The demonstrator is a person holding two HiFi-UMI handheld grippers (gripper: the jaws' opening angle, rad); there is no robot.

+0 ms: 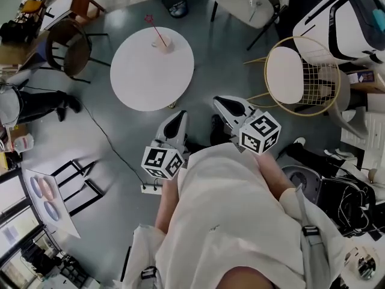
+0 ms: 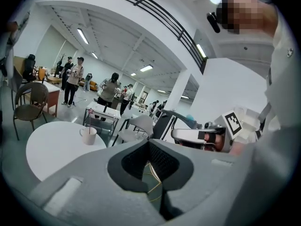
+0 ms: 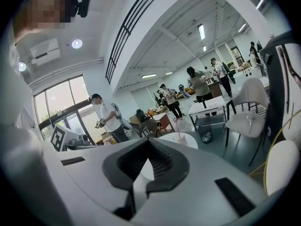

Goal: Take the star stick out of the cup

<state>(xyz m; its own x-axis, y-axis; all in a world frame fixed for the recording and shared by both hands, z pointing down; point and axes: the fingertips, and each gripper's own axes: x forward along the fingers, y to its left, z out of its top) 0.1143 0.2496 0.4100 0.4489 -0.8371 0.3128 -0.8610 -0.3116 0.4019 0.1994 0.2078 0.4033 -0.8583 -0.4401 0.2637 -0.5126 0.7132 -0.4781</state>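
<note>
My left fingers [image 1: 178, 120] and right fingers [image 1: 231, 107] are both closed on nothing, short of the round desk [image 1: 141, 83]. The cup [image 1: 163, 43] sits near its far edge, well ahead, likely nearer my left. The star stick [image 1: 154, 29] stands in it, nearly upright, star topmost, leaning slightly left.
</note>
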